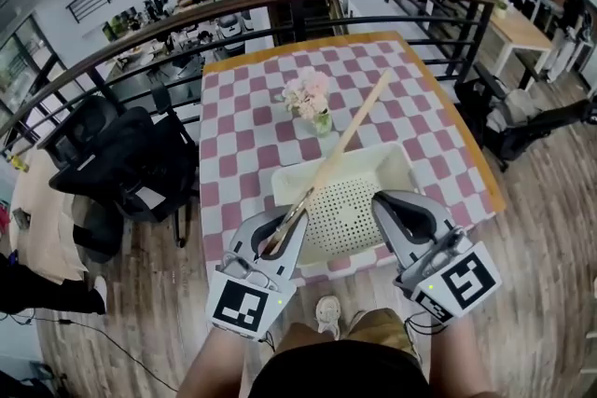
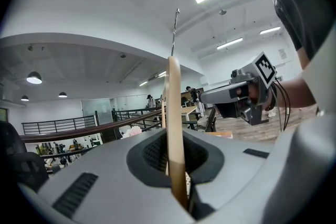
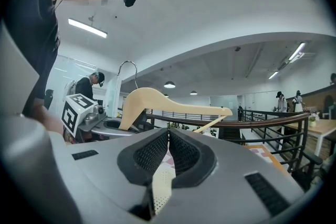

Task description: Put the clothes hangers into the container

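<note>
Clamps the wooden hanger (image 1: 341, 144) in the left gripper (image 1: 277, 238), slanted over the white container (image 1: 393, 165). Holds the right gripper (image 1: 399, 212) closed and empty.
</note>
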A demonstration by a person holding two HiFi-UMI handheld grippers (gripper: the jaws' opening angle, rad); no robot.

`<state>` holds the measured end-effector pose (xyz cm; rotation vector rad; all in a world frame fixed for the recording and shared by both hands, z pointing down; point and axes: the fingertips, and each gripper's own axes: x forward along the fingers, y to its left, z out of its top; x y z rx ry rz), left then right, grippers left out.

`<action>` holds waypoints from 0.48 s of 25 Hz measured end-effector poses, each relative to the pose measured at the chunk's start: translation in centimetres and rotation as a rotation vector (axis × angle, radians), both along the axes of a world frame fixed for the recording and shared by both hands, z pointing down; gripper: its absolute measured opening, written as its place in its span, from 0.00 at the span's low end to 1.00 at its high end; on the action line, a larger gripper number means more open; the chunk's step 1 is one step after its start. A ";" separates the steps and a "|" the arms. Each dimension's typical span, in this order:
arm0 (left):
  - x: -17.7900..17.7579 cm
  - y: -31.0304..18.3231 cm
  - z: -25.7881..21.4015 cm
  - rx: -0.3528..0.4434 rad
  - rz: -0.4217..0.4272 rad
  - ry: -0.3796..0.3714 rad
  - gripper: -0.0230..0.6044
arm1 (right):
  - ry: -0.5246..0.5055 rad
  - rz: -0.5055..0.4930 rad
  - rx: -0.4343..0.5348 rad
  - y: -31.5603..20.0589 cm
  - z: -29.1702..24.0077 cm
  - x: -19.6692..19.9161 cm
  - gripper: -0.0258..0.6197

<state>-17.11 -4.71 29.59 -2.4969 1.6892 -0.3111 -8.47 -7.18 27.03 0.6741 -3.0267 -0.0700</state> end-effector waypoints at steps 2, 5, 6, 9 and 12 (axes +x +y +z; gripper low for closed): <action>-0.3 -0.2 0.2 -0.010 -0.010 0.006 0.06 | -0.004 -0.006 -0.001 -0.3 -0.1 -0.1 0.09; -0.6 -0.3 0.5 -0.032 -0.026 0.015 0.06 | 0.001 -0.019 -0.011 -0.6 0.1 -0.3 0.09; -0.6 -0.3 0.5 -0.036 -0.029 0.014 0.06 | 0.001 -0.023 -0.017 -0.7 0.1 -0.4 0.09; -0.5 -0.2 0.3 -0.042 -0.032 0.013 0.06 | -0.006 -0.032 -0.027 -1.2 0.1 -0.5 0.09; -0.4 -0.4 0.4 -0.044 -0.023 -0.001 0.06 | -0.008 -0.022 -0.032 -1.8 0.3 -0.6 0.09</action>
